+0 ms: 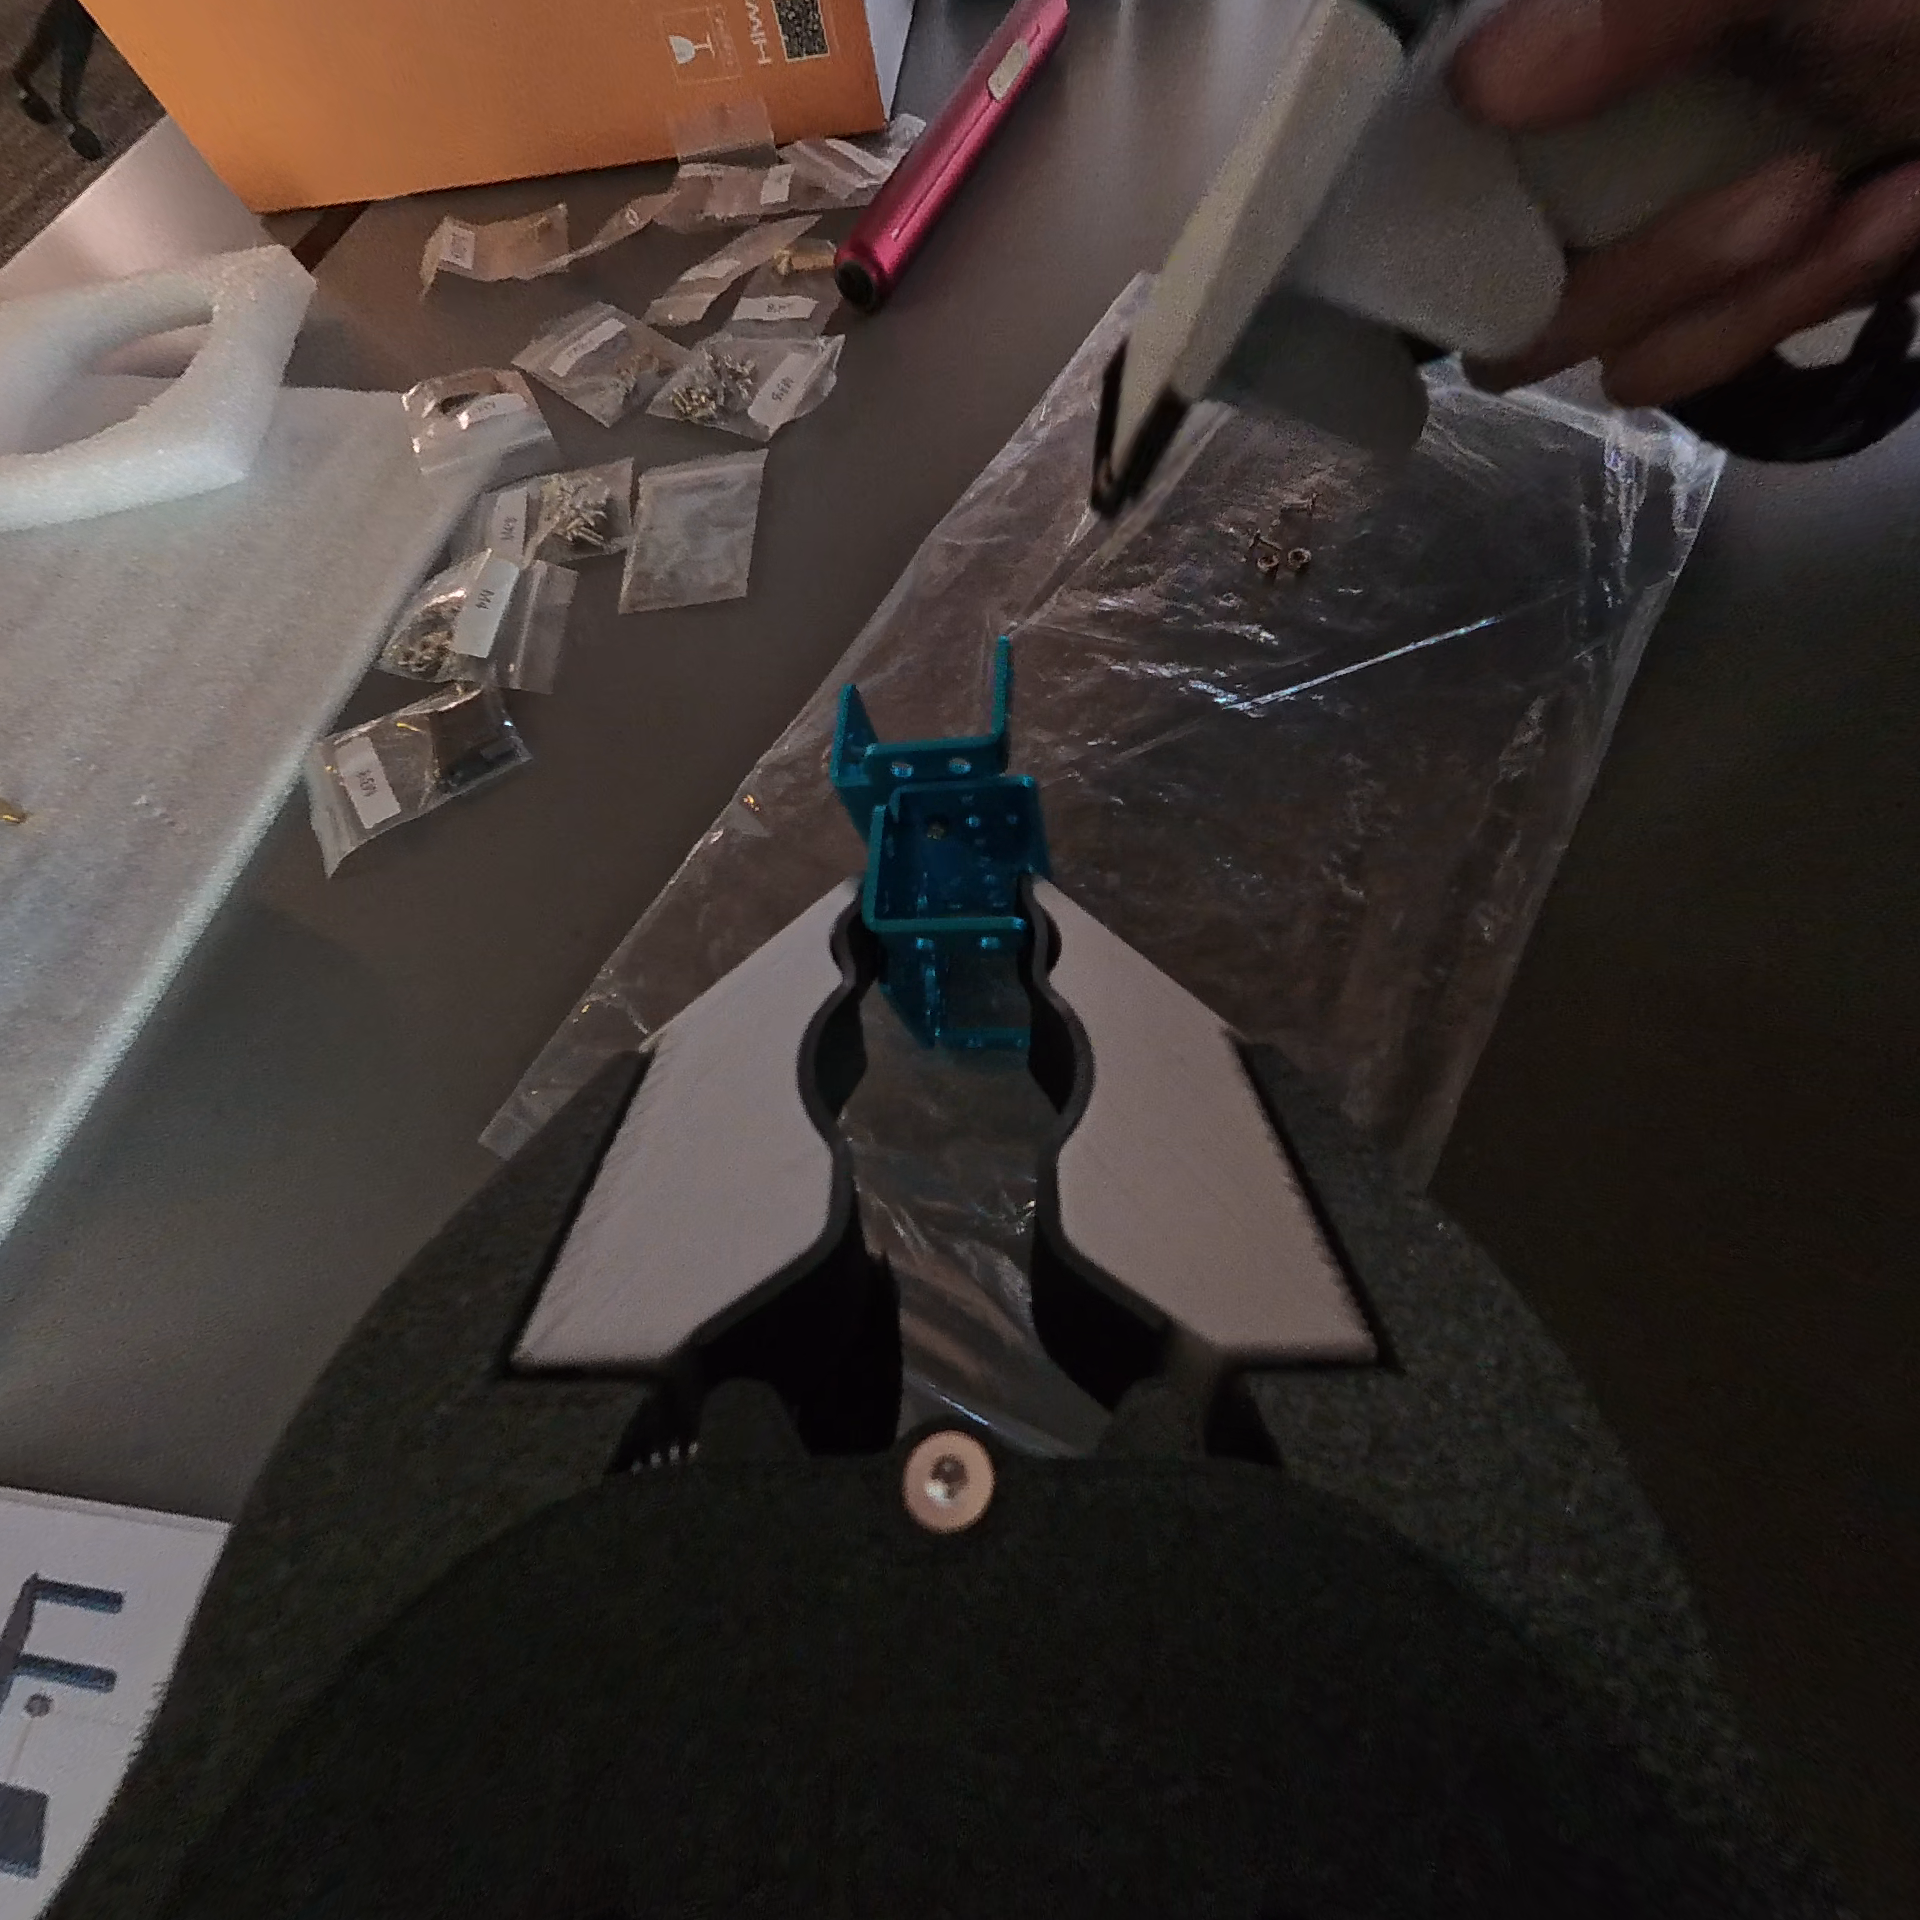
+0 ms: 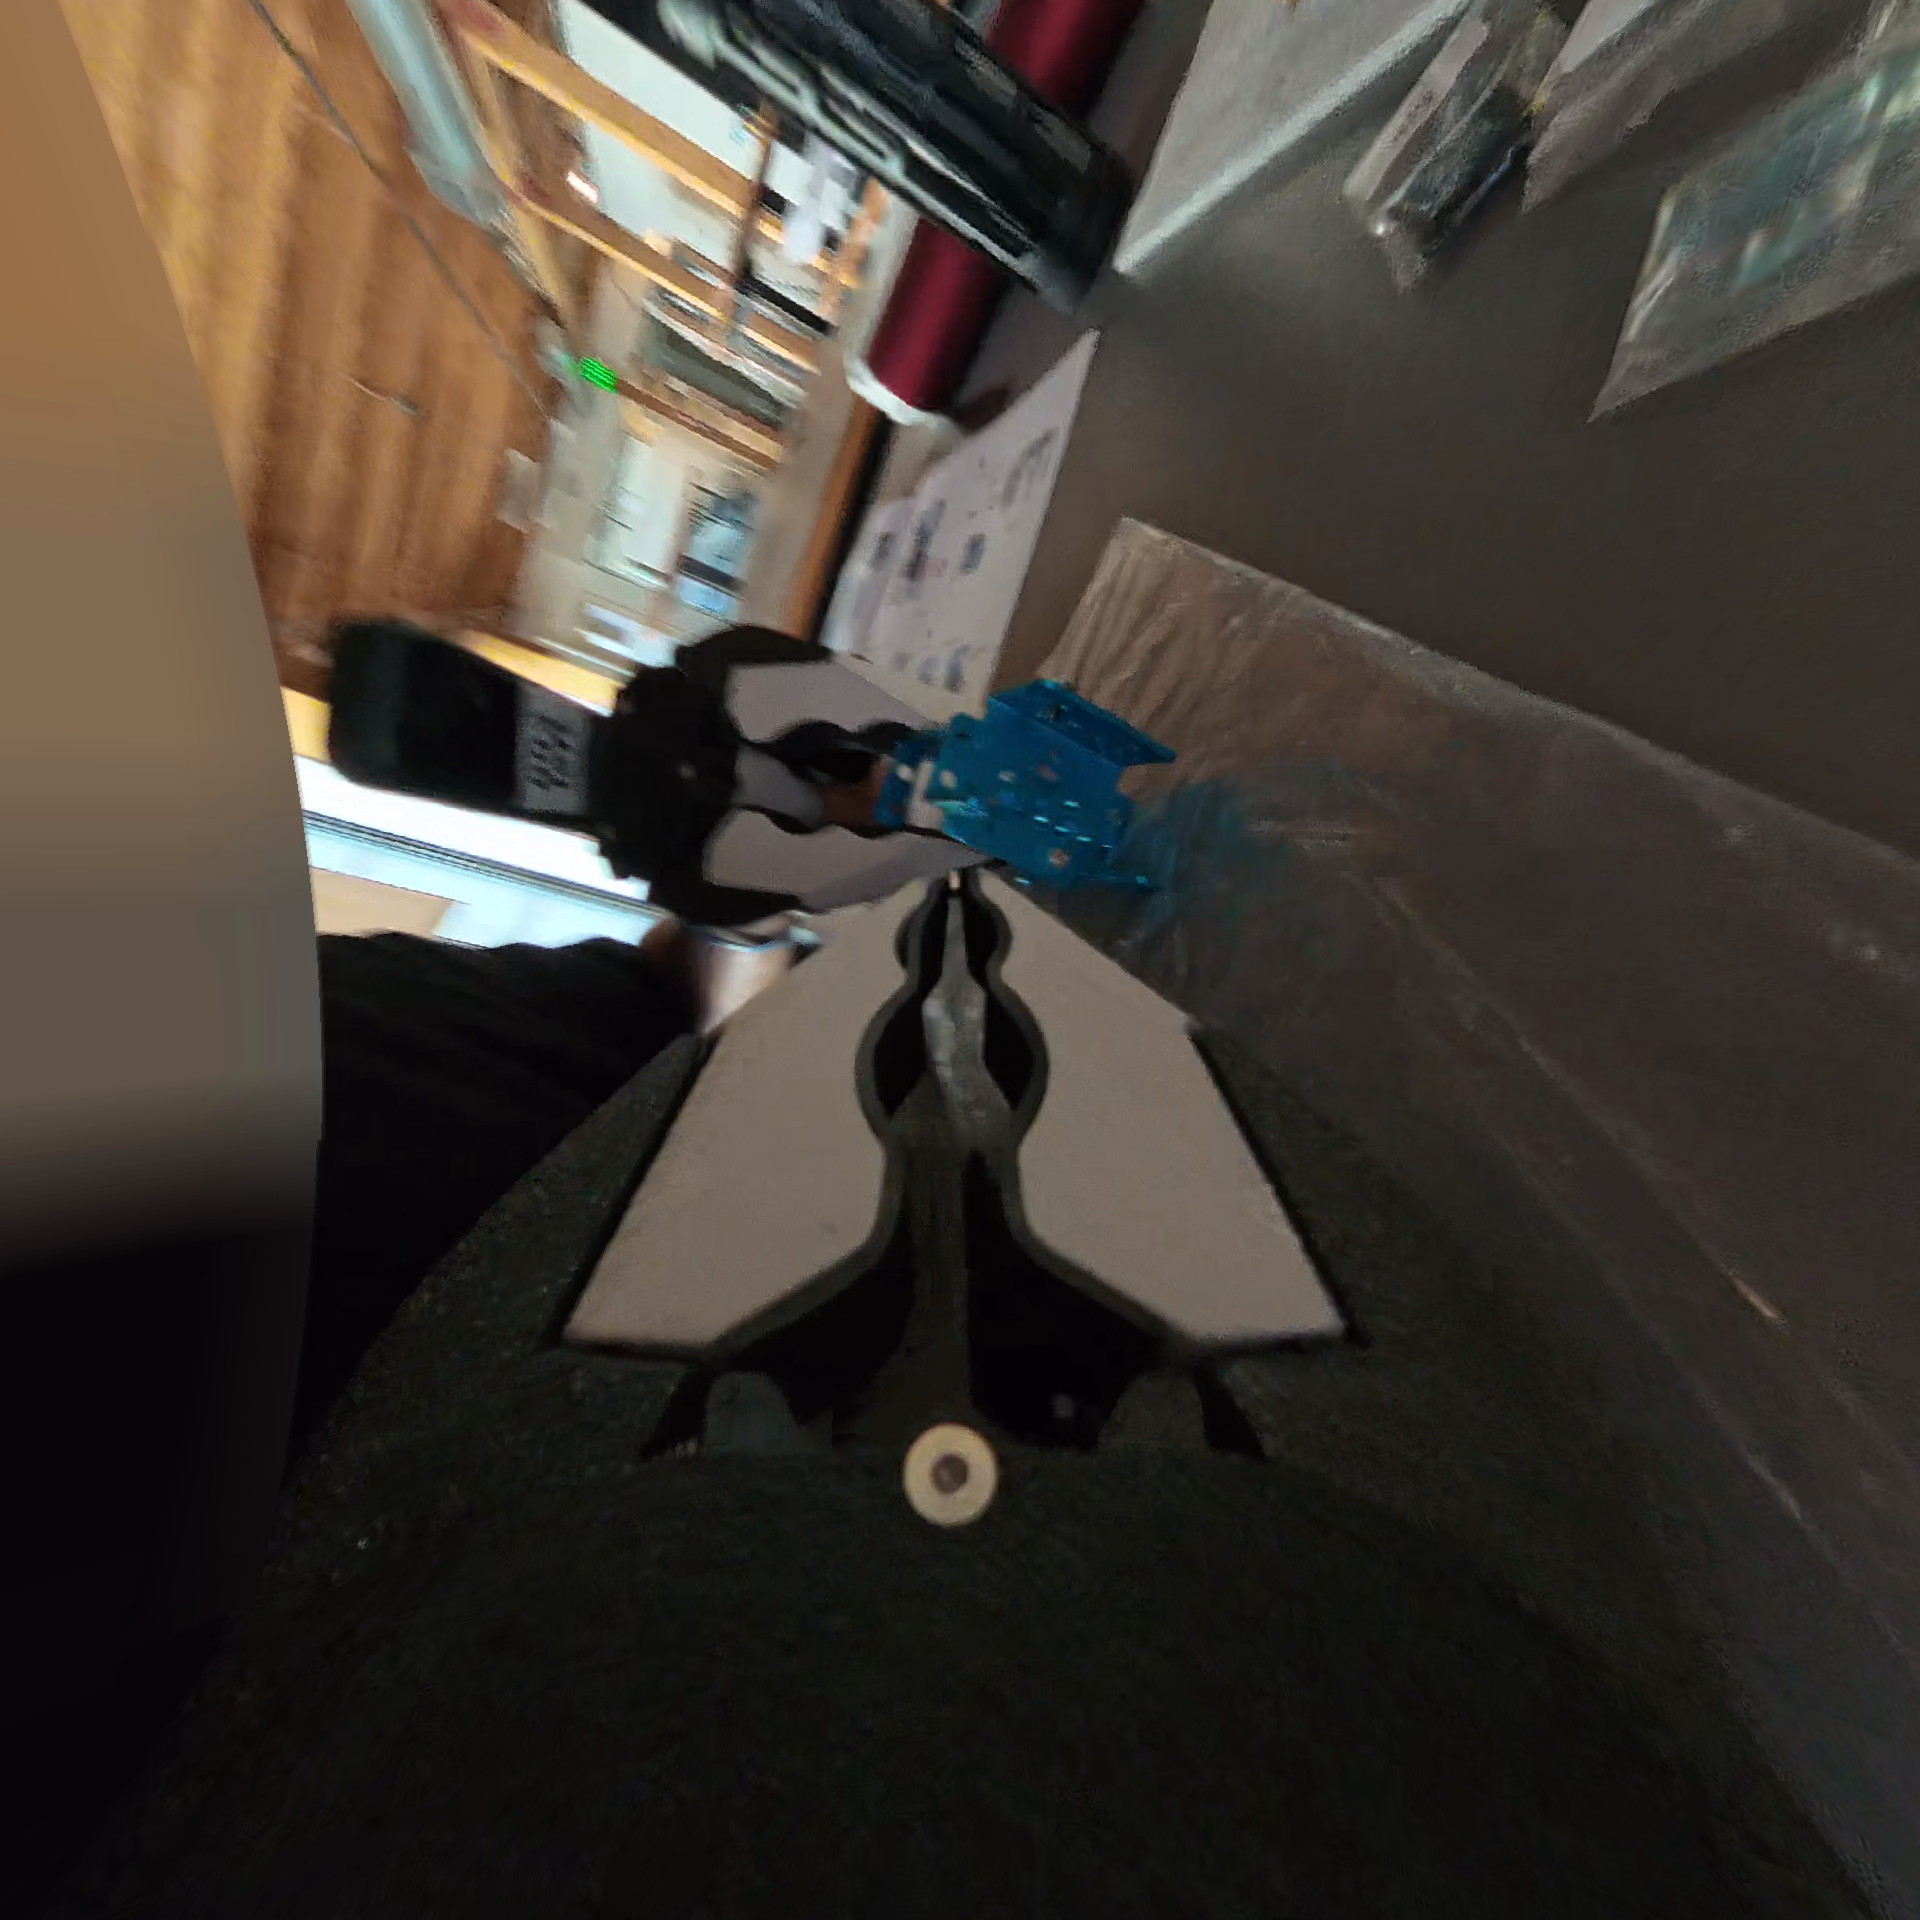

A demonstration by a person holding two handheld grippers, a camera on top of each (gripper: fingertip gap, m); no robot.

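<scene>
My left gripper [image 1: 948,902] is shut on a blue metal bracket assembly [image 1: 951,831] with small holes and holds it upright over a clear plastic bag [image 1: 1299,779]. The right wrist view shows the same gripper [image 2: 883,805] holding the bracket [image 2: 1039,779] just ahead. My right gripper [image 2: 953,902] has its fingers pressed together, tips close to the bracket. From the left wrist view, it [image 1: 1117,468] points down at the bag, held by a hand [image 1: 1714,187]. Whether it pinches anything small cannot be made out. A few small screws [image 1: 1278,551] lie on the bag near it.
Several small bags of screws [image 1: 582,499] lie on the grey table, with an orange box [image 1: 468,83] and a magenta cylinder [image 1: 935,166] behind them. White foam [image 1: 135,384] is at the left. A printed sheet [image 1: 62,1662] lies at the lower left.
</scene>
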